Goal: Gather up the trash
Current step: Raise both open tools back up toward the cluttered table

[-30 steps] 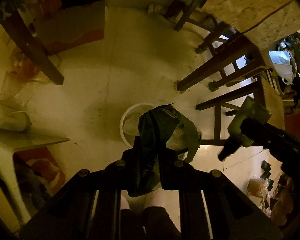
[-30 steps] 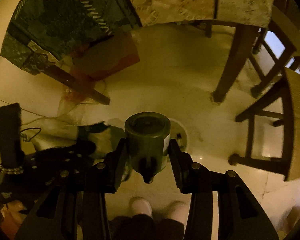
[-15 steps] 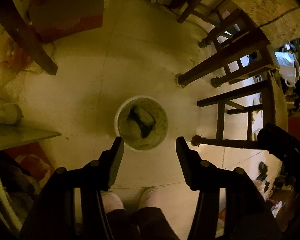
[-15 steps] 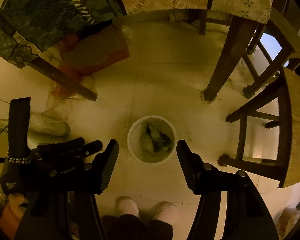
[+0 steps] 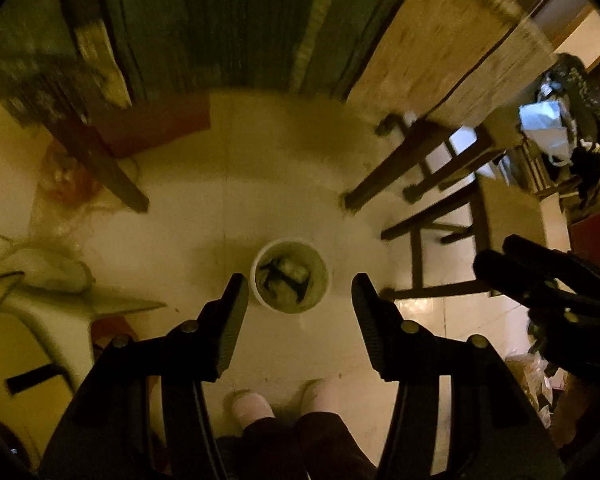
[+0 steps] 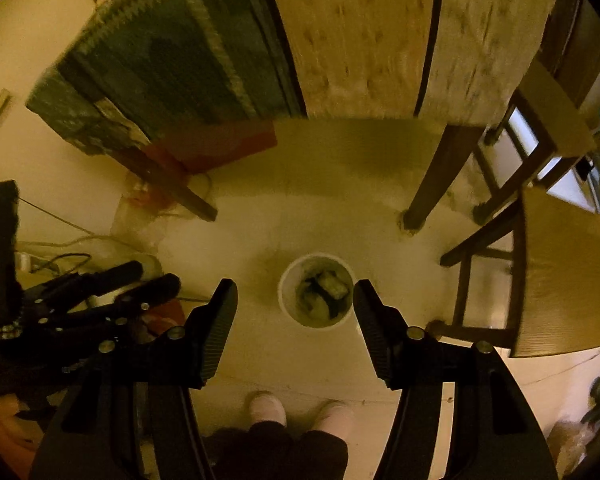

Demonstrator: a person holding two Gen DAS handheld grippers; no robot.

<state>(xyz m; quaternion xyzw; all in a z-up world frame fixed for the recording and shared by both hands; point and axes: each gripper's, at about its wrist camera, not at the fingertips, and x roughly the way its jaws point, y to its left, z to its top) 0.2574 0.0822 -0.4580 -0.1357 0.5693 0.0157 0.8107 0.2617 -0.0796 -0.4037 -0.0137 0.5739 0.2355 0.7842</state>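
Left gripper (image 5: 298, 292): jaws wide apart, holding nothing, pointed down at the floor (image 5: 228, 216).
Right gripper (image 6: 296, 298): jaws wide apart, holding nothing, also aimed downward.
Bin (image 5: 290, 276): white, round, upright on the floor, framed between the fingers in both views, touching neither gripper.
Trash (image 5: 286, 280): dark and pale crumpled pieces lie inside the bin; what they are is too dim to tell.
Feet (image 5: 252, 406): two pale slippers at the bottom edge, just behind the bin.
Left view only: the right gripper at the right edge, a white bag (image 5: 546, 130) far right, a pale plastic piece of furniture (image 5: 52, 308) at the left.
Right view only: the left gripper at the left edge, cables (image 6: 60, 258) on the floor behind it, a chair seat (image 6: 564, 272) seen broadly at right.
Both views: table legs (image 6: 436, 176), a patterned cloth (image 6: 364, 40) hanging over the table edge, a red mat (image 6: 216, 146) under it.
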